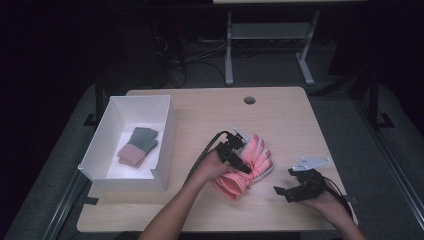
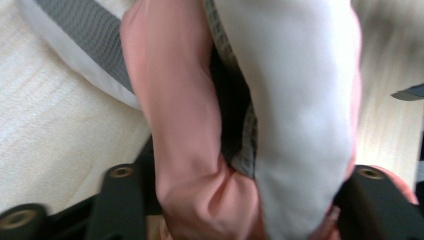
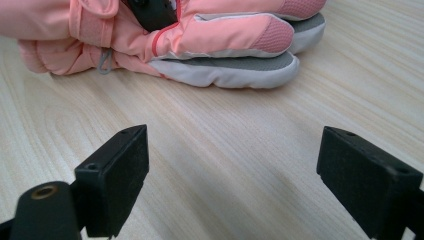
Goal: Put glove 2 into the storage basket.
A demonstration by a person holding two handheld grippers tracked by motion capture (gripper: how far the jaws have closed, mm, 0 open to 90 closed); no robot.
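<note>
A pair of pink ski gloves (image 1: 247,167) with white and grey palms lies stacked at the middle of the wooden table (image 1: 290,120). My left gripper (image 1: 244,167) comes down on them from the left. In the left gripper view a pink and white glove (image 2: 185,125) is bunched between the two jaws and touches both, so the left gripper (image 2: 245,197) is shut on it. My right gripper (image 1: 282,191) rests low on the table to the right of the gloves. It is open, and my right gripper (image 3: 235,175) has bare wood between its jaws, with the gloves (image 3: 225,35) beyond.
A white open box (image 1: 115,115) stands at the table's left and holds a folded green and pink pair of gloves (image 1: 137,146). A round cable hole (image 1: 249,100) sits near the far edge. A desk frame stands on the floor behind.
</note>
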